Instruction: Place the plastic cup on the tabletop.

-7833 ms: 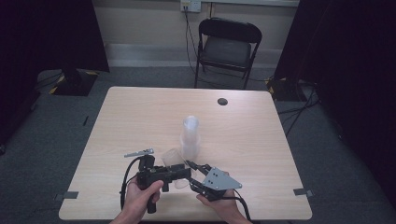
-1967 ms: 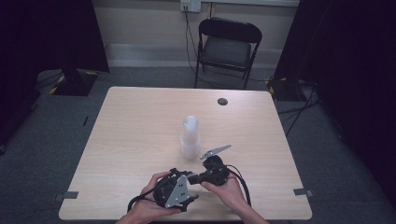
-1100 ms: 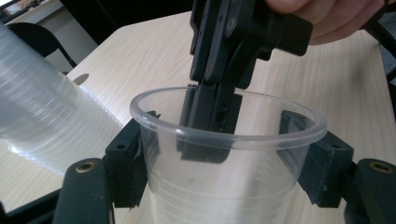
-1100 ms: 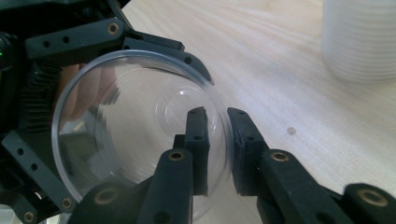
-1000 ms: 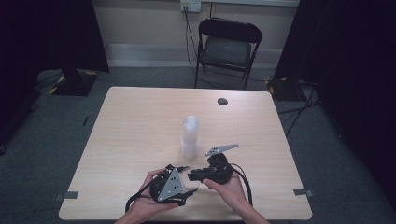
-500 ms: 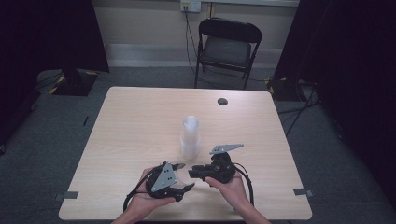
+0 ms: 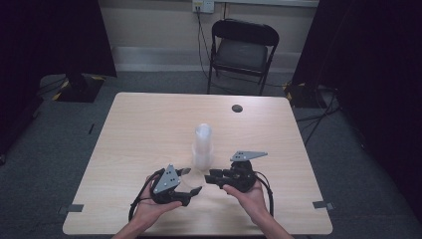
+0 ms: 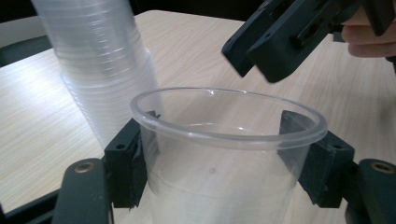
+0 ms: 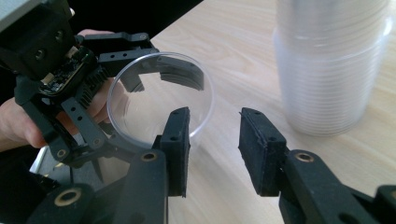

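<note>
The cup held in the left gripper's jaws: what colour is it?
The cup is clear, colourless plastic; the left gripper view shows it best.

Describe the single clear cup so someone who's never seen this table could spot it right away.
On the wooden table, look at the near edge in front of the tall cup stack. The single clear cup sits alone, clamped between the left gripper jaws, unlike the nested ones.

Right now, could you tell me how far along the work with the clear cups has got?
One clear cup is off the stack of cups, clamped in the left gripper. The right gripper, jaws just opening, holds nothing beside the cup's rim. Setting the cup down remains, and the stack is tall.
</note>
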{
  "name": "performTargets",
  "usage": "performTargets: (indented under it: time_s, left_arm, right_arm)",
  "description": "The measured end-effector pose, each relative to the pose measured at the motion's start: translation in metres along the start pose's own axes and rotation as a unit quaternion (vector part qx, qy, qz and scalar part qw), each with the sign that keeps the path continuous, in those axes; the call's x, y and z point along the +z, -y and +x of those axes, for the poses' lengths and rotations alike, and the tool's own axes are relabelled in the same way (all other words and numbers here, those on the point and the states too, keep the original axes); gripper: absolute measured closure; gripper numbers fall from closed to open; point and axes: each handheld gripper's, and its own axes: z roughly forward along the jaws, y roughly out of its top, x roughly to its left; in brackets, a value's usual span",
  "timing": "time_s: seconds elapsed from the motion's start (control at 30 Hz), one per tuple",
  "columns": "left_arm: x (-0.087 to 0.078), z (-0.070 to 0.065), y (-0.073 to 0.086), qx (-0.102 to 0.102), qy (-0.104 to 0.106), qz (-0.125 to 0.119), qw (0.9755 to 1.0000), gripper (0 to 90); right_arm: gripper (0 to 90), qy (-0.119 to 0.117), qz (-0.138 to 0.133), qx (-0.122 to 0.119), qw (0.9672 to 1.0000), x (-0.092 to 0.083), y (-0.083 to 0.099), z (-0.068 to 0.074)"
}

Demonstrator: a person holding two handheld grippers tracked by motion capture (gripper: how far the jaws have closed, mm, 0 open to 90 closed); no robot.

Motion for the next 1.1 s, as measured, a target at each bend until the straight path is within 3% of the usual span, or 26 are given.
performTargets:
  time_s: [0.1, 0.2, 0.4, 0.7, 0.73, 0.97, 1.1]
  left_arm:
    - [-0.001, 0.002, 0.0, -0.01, -0.001, -0.001, 1.0, 29.1]
    - [-0.003, 0.004, 0.0, -0.033, 0.006, -0.006, 0.9994, 29.1]
    - [-0.008, 0.008, 0.0, -0.048, 0.001, -0.02, 0.9986, 29.0]
    - [-0.021, 0.014, -0.003, -0.081, -0.017, -0.048, 0.9954, 28.9]
    - [-0.022, 0.015, -0.005, -0.089, -0.02, -0.058, 0.9942, 28.9]
    - [-0.025, 0.021, -0.007, -0.106, -0.039, -0.058, 0.9919, 28.8]
    - [-0.028, 0.026, -0.011, -0.11, -0.056, -0.059, 0.9906, 28.9]
  right_arm:
    - [63.5, 0.003, -0.007, -0.001, 1.0, -0.003, -0.001, -0.002]
    - [64.3, 0.009, -0.012, -0.003, 0.9999, -0.007, -0.001, -0.004]
    - [62.8, 0.017, -0.017, -0.004, 0.9997, -0.009, 0.001, -0.006]
    - [57.2, 0.039, -0.029, -0.005, 0.9988, -0.018, 0.006, -0.006]
    - [56.9, 0.04, -0.029, -0.005, 0.9988, -0.019, 0.007, -0.006]
    - [55.6, 0.05, -0.037, -0.004, 0.998, -0.027, 0.011, -0.008]
    - [51.1, 0.069, -0.047, -0.008, 0.9965, -0.036, 0.016, -0.011]
